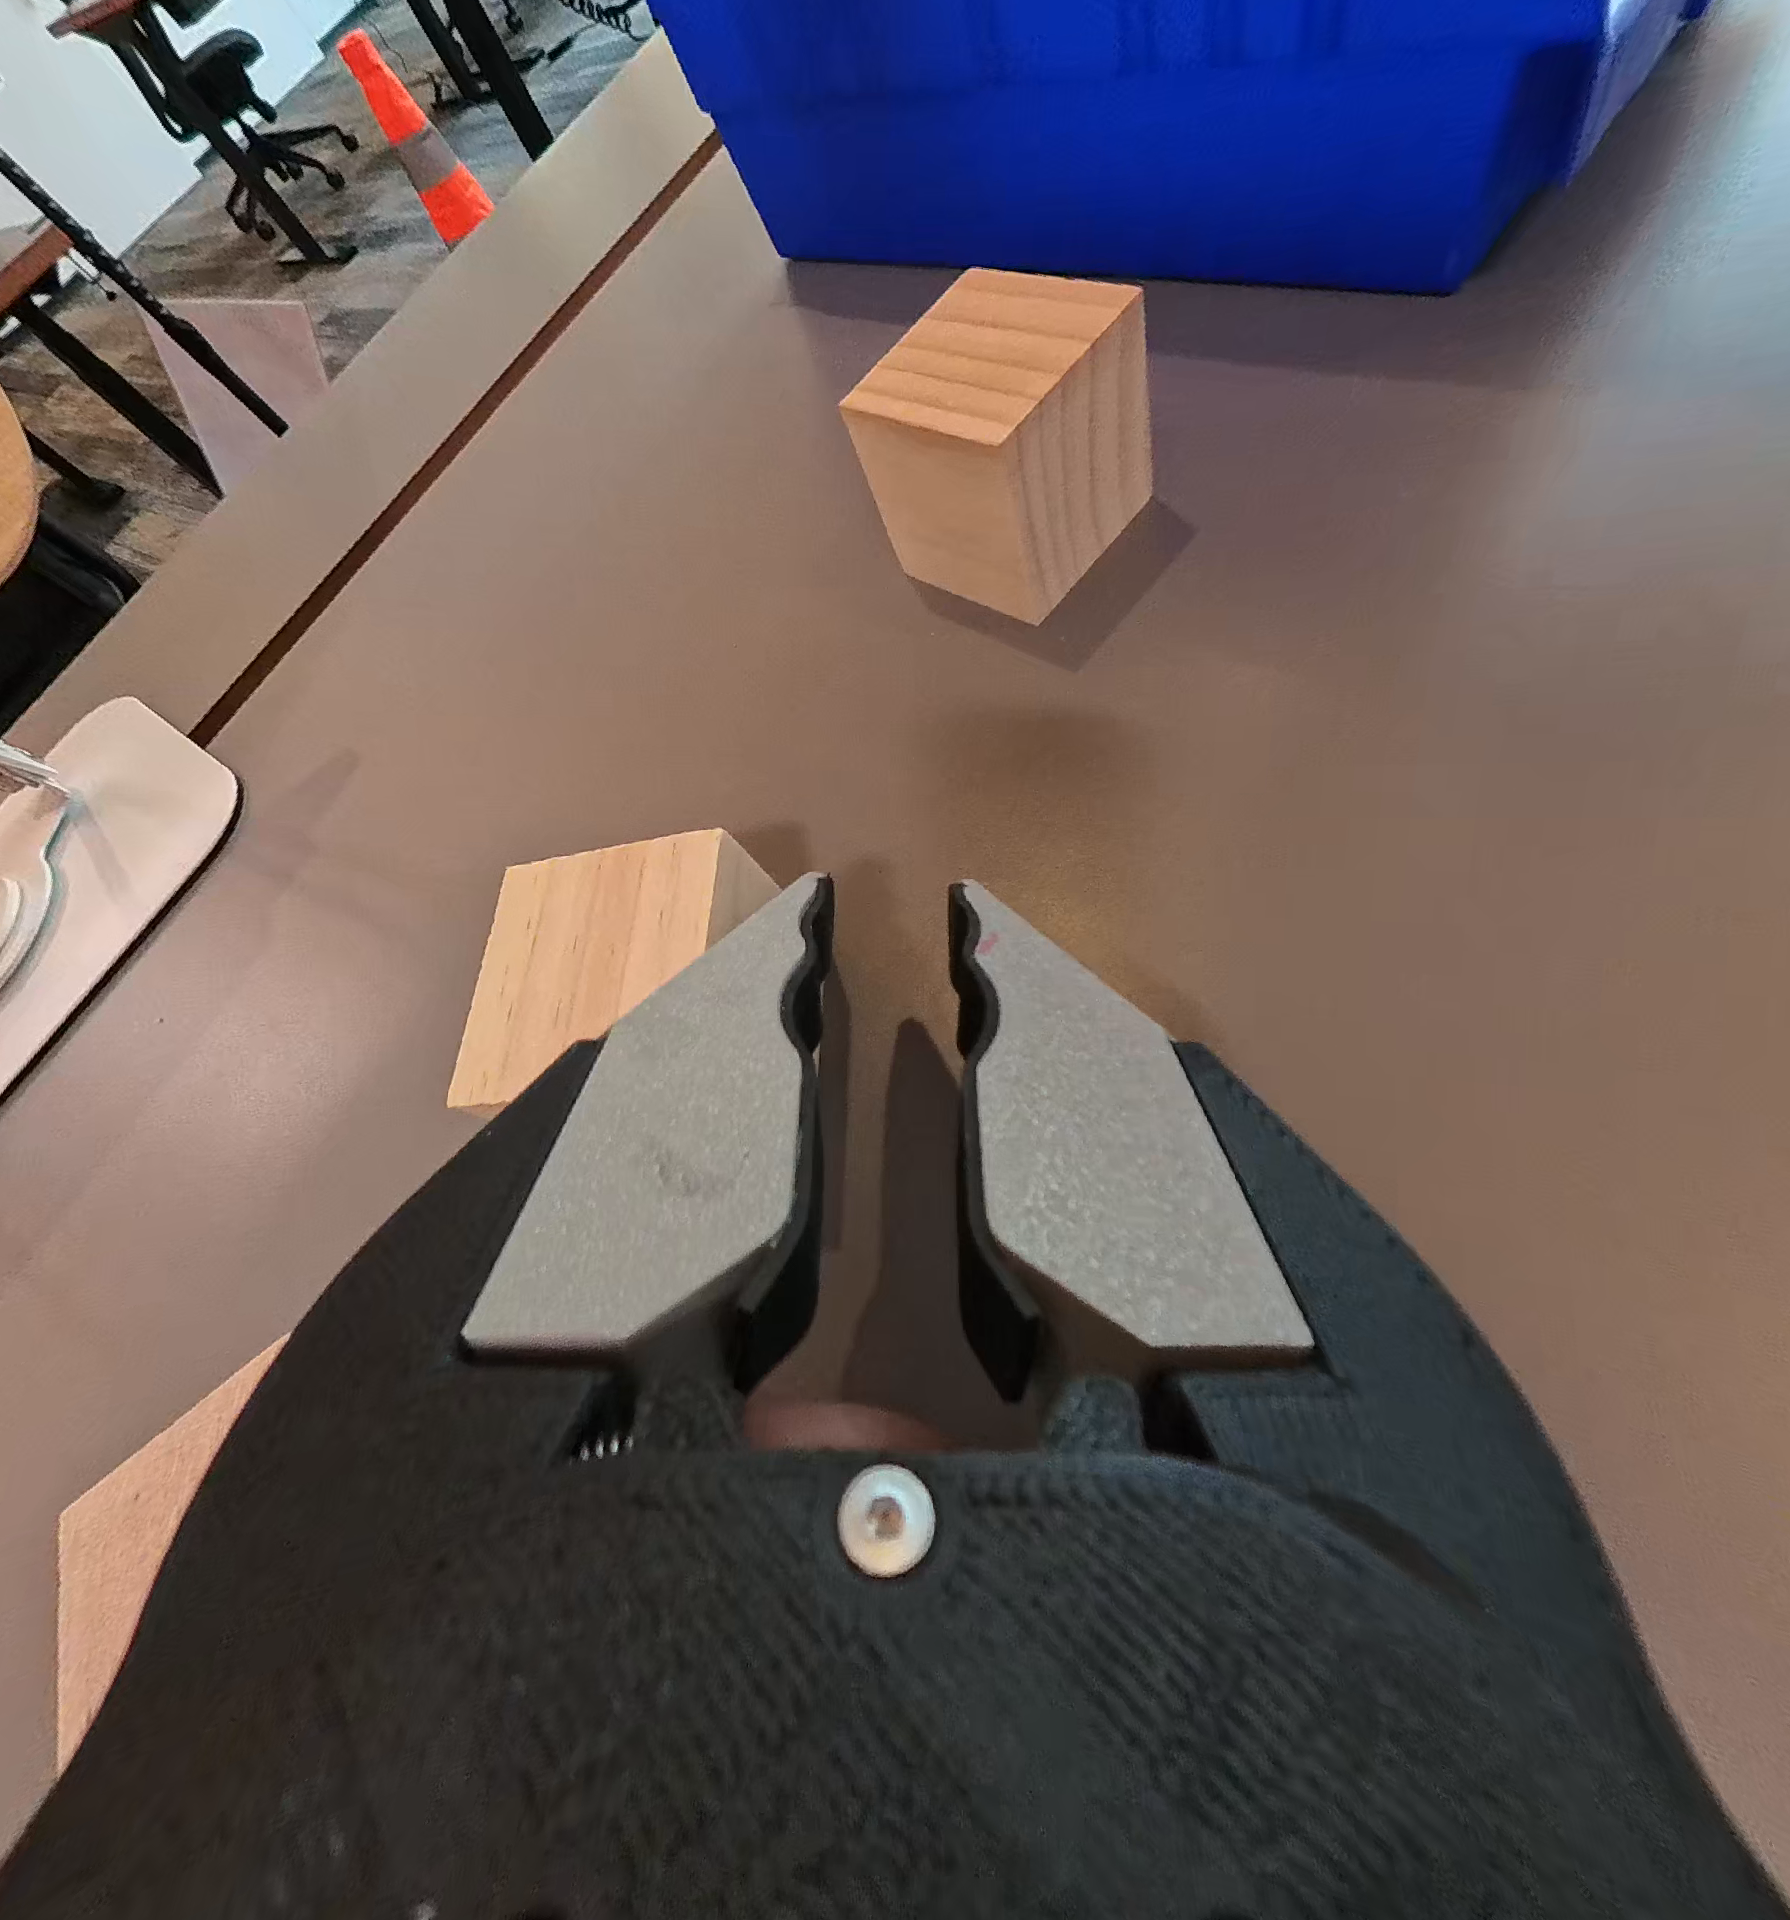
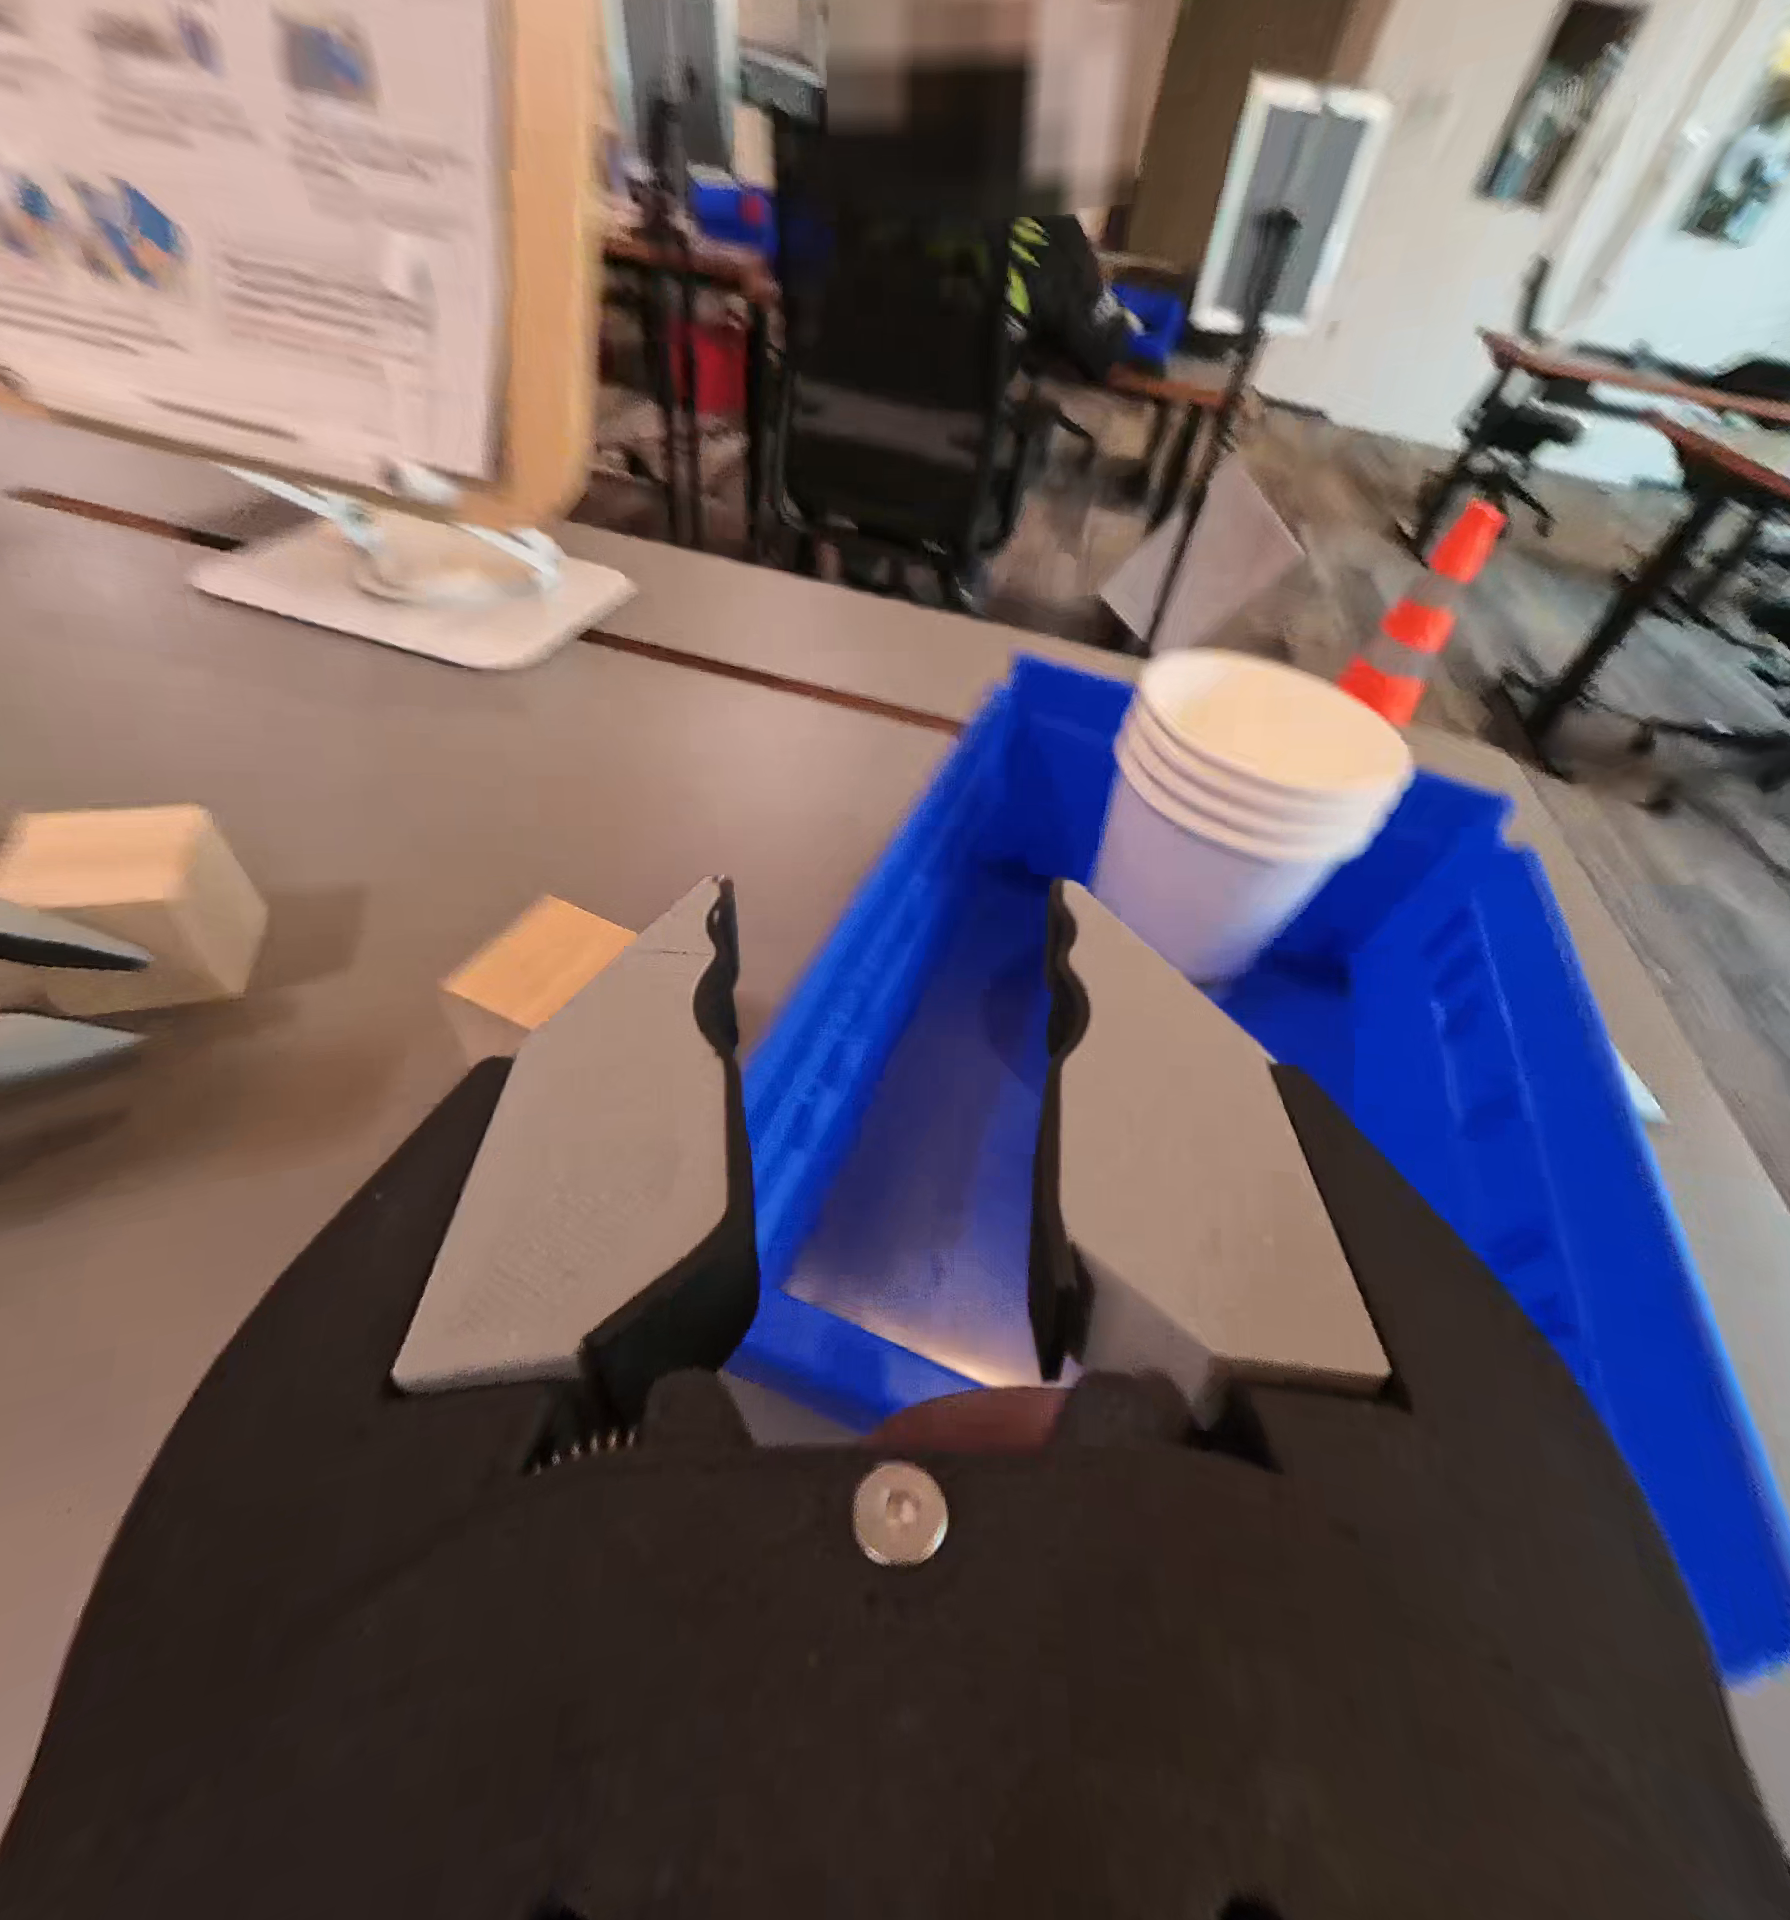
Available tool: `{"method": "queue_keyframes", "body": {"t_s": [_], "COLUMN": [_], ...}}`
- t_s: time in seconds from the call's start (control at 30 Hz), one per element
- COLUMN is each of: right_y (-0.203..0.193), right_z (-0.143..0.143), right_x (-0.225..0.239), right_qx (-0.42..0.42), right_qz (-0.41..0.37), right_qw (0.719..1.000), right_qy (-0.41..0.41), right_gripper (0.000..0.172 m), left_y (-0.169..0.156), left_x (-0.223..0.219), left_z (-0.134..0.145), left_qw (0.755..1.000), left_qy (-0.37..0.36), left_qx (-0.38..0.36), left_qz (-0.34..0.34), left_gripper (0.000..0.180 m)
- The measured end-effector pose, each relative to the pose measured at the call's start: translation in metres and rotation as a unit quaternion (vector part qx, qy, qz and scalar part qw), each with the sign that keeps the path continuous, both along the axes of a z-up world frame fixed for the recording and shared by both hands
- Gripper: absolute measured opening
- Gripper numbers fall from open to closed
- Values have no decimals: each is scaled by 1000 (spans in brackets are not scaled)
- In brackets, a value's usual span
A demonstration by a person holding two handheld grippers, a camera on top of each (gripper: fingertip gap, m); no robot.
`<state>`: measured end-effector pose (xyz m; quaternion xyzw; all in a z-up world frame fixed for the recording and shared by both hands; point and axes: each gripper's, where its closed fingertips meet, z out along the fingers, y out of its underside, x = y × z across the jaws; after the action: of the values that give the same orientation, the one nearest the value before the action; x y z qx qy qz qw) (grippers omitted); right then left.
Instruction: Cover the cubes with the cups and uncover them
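Observation:
In the left wrist view my left gripper (image 1: 891, 894) hovers low over the brown table (image 1: 1390, 831), its jaws slightly apart with nothing between them. One wooden cube (image 1: 1005, 447) stands ahead of it, near the blue bin (image 1: 1130, 135). A second cube (image 1: 590, 961) lies just left of my left finger, apart from the pads. A third wooden block (image 1: 143, 1475) shows at the lower left. In the right wrist view my right gripper (image 2: 891, 888) is open and empty above the blue bin (image 2: 1493, 1091). A stack of white paper cups (image 2: 1255, 810) leans in the bin's far end. Two cubes (image 2: 132, 883) (image 2: 538, 961) sit to the left.
A light mat with a clear dish (image 2: 423, 582) lies at the table's far left, below a poster board (image 2: 226, 229). My left gripper's fingers (image 2: 18, 966) show at the left edge of the right wrist view. An orange cone (image 2: 1431, 613) and office chairs stand on the floor beyond the table. My left tips are roughly 10 cm from the wooden cube (image 1: 1005, 447).

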<state>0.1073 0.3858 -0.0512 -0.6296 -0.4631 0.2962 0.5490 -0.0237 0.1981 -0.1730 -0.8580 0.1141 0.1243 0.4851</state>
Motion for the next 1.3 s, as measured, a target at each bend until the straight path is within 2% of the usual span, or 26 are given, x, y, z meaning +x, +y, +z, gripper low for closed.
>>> {"method": "queue_keyframes", "body": {"t_s": [0.07,0.17,0.23,0.3,0.37,0.47,0.57,0.67,0.8,0.97,1.07,1.2,1.3], "right_y": [-26,-72,-103,-119,-112,-92,-84,-71,-65,-71,-81,-85,-73], "right_z": [14,5,-7,-26,-41,-62,-94,-124,-144,-135,-102,-36,4], "right_x": [-15,-44,-61,-70,-79,-90,-91,-97,-105,-99,-100,-94,-76], "right_qx": [5,11,10,-4,19,101,128,145,132,144,146,140,134], "right_qz": [50,154,246,319,337,337,340,322,316,336,346,343,327], "right_qw": [999,984,958,917,882,823,756,721,720,726,765,831,862], "right_qy": [-6,-90,-149,-238,-329,-446,-544,-596,-603,-583,-522,-415,-364], "right_gripper": [59,62,60,62,73,74,79,64,61,60,61,60,60], "left_y": [0,0,0,-1,-1,0,-1,-1,-1,-1,-2,-2,-2], "left_x": [0,0,0,-1,-1,-1,-2,-3,-2,1,1,-1,-1], "left_z": [-1,-2,-1,-1,-2,-3,-2,1,5,8,9,7,7], "left_qw": [1000,1000,1000,1000,1000,1000,1000,1000,1000,1000,1000,1000,1000], "left_qy": [0,2,0,-3,-5,-4,-5,-10,-13,-5,-6,-8,-8], "left_qx": [-2,-3,-2,-3,-5,-8,-7,-2,4,7,9,6,7], "left_qz": [-1,-1,0,1,1,0,0,2,1,-4,-3,1,1], "left_gripper": [21,21,20,21,21,21,21,21,21,21,21,21,21]}}
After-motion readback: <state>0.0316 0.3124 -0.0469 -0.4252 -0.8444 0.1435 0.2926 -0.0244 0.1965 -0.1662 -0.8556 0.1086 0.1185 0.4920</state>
